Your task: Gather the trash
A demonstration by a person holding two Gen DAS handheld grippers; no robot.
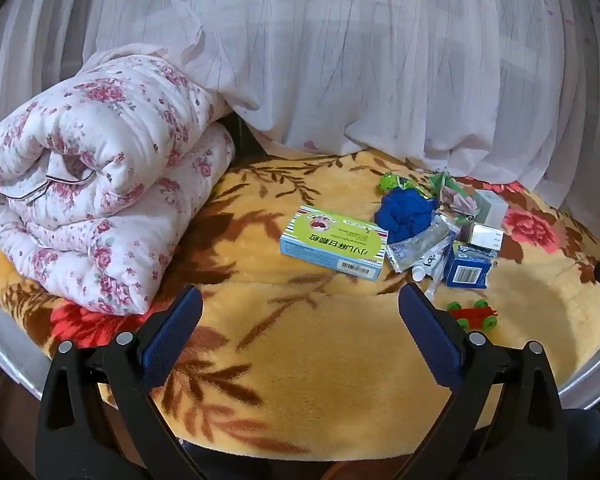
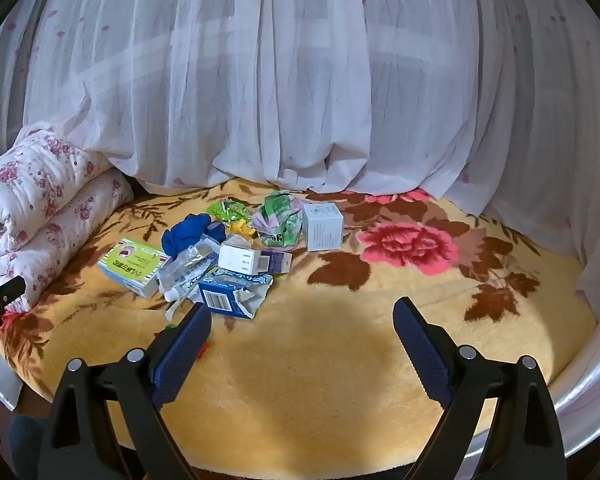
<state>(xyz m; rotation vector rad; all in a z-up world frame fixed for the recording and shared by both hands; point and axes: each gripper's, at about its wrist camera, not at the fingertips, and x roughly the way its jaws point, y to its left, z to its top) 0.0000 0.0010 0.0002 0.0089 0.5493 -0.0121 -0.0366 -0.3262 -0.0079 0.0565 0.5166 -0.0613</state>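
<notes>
A pile of trash lies on the yellow flowered blanket. It holds a green and blue medicine box, a crumpled blue cloth, a squeezed tube, a torn blue carton, white boxes and green wrappers. My left gripper is open and empty, short of the medicine box. My right gripper is open and empty, its left finger by the blue carton.
A folded floral quilt lies at the left. A white sheer curtain hangs behind the bed. A small red toy car with green wheels sits near the left gripper's right finger. The bed's pale rim curves at the right.
</notes>
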